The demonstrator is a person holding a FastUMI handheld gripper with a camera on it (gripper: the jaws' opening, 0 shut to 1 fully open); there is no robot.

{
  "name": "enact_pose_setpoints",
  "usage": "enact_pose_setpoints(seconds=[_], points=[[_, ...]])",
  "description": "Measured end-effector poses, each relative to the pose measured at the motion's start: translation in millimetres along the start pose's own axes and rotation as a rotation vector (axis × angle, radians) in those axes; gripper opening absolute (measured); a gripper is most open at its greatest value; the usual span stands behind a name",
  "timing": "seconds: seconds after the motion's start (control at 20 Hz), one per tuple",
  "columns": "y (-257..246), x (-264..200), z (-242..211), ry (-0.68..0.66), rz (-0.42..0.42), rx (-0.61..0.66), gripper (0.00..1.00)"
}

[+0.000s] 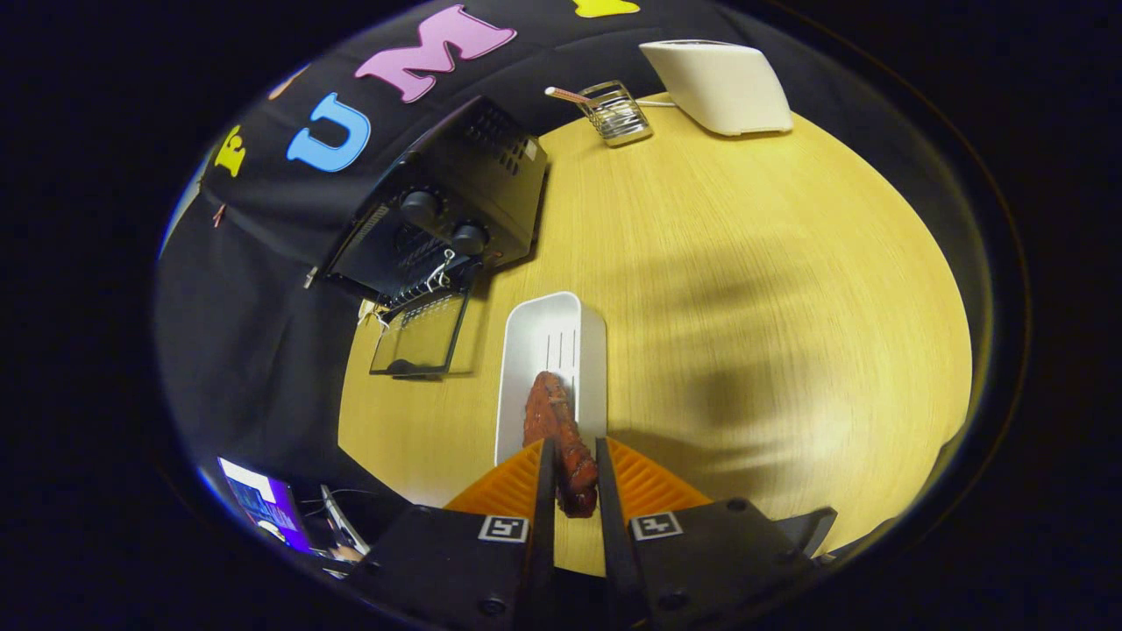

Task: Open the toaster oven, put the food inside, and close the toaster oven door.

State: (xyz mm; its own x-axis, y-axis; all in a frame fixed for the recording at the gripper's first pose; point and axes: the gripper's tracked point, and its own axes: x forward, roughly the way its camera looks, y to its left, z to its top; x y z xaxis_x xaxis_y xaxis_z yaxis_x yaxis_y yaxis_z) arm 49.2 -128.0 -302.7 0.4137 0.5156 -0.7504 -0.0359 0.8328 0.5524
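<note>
I had my gripper squeezed on the red meat, just over the white tray, and I thought I should carry it slowly, level, toward the open toaster oven at eleven o'clock.

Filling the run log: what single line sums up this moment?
gripper: shut on reddish-brown meat piece | over white ribbed tray | black toaster oven: glass door open

Staged kitchen booth, black cloth wall, wooden table, toaster oven, white toaster
</note>
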Motion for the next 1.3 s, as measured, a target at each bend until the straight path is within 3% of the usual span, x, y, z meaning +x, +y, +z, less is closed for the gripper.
enact_pose_setpoints(seconds=[0.35, 0.6, 1.0, 1.3], points=[[3, -9, 5, 0.014, 0.006, 0.016, 0.14], [22, -40, 24, -0.087, -0.015, 0.031, 0.14], [101, -60, 2, -0.260, -0.079, 0.102, 0.13], [175, -36, -29, -0.328, -0.076, 0.137, 0.13]])
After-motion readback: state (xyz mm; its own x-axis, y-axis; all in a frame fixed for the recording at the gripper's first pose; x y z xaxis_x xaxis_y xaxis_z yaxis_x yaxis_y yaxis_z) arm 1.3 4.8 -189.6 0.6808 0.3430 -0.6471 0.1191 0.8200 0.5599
